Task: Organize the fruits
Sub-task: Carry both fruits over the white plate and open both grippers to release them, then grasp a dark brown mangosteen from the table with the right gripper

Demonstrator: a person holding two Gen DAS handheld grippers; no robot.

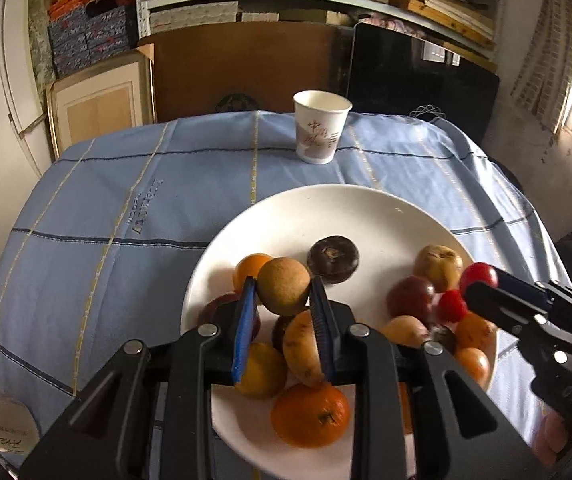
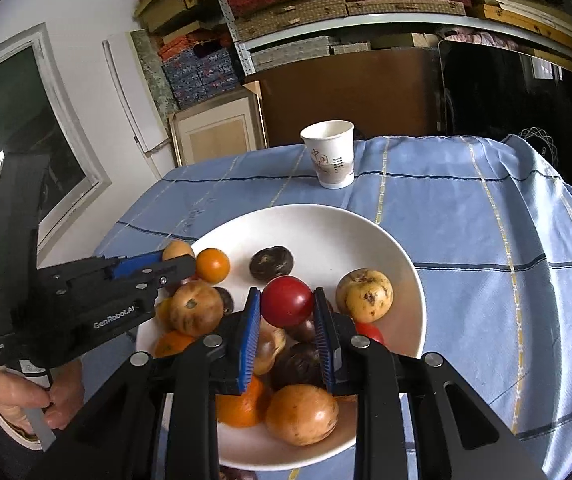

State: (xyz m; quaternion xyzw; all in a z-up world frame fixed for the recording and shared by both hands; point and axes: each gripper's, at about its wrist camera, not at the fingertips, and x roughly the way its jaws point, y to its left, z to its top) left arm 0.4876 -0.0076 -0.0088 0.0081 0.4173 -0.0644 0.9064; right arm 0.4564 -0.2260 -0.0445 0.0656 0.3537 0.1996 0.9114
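A white plate [image 1: 365, 208] [image 2: 325, 224] on the blue tablecloth carries several small fruits: oranges, dark plums, yellow-brown ones and red ones. My left gripper [image 1: 284, 286] is shut on a round tan fruit [image 1: 283, 286], held above the plate's left side. Seen from the right wrist view, the left gripper [image 2: 178, 260] comes in from the left with that tan fruit [image 2: 177, 249] at its tips. My right gripper [image 2: 287, 298] is shut on a red fruit [image 2: 287, 300] above the plate's right half. In the left wrist view, the right gripper [image 1: 481, 280] enters from the right, holding the red fruit [image 1: 477, 276].
A white paper cup [image 1: 321, 126] [image 2: 330, 153] stands upright beyond the plate near the table's far edge. Behind the table are a brown board [image 1: 242, 64], a black panel [image 1: 421, 76] and shelves of boxes. A person's hand [image 2: 26, 404] grips the left tool's handle.
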